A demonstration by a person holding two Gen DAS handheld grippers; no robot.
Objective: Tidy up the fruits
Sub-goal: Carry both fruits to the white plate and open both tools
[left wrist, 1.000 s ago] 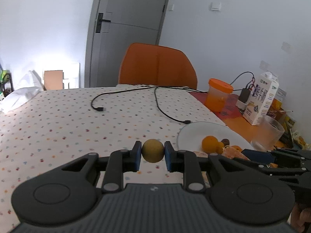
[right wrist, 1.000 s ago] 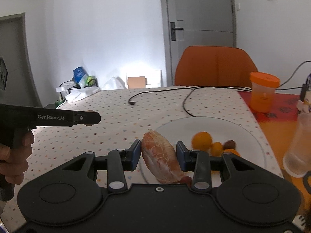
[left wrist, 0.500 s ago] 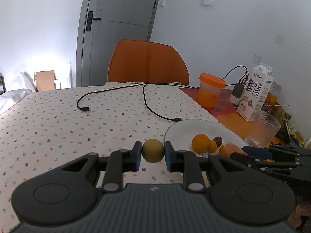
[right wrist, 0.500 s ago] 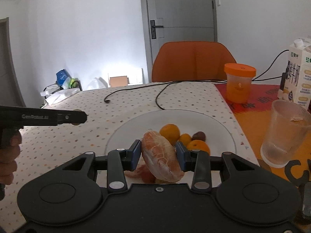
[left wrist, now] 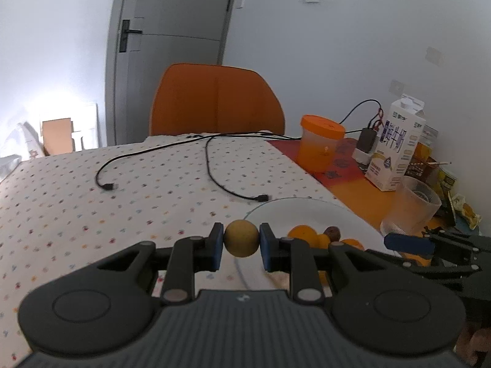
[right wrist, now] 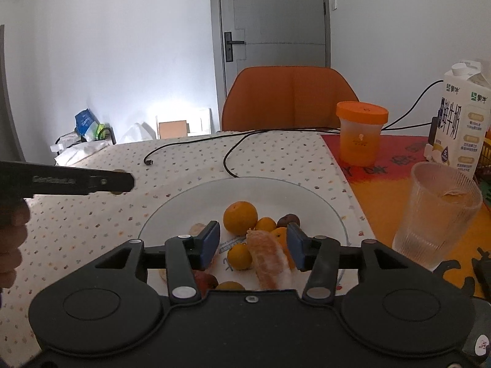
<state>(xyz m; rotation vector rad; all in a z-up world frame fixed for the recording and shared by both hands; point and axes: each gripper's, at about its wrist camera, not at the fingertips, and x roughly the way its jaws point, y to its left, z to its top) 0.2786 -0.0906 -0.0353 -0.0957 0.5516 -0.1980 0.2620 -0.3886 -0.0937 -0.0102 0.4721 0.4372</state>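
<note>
The left gripper [left wrist: 241,243] squeezes a small round yellow fruit [left wrist: 241,238], low in the middle of its view. The right gripper [right wrist: 253,243] is wide open over the white plate [right wrist: 190,202]. A peeled orange piece [right wrist: 270,260] sits between its fingers, low in the middle.

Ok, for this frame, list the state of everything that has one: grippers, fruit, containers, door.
left gripper: shut on the round yellow-green fruit
right gripper: open, over the white plate
peeled citrus segment: released, lying between the open fingers
white plate: holding several fruits
orange-lidded jar: lid on
milk carton: upright
ribbed glass: upright
door: closed
</note>
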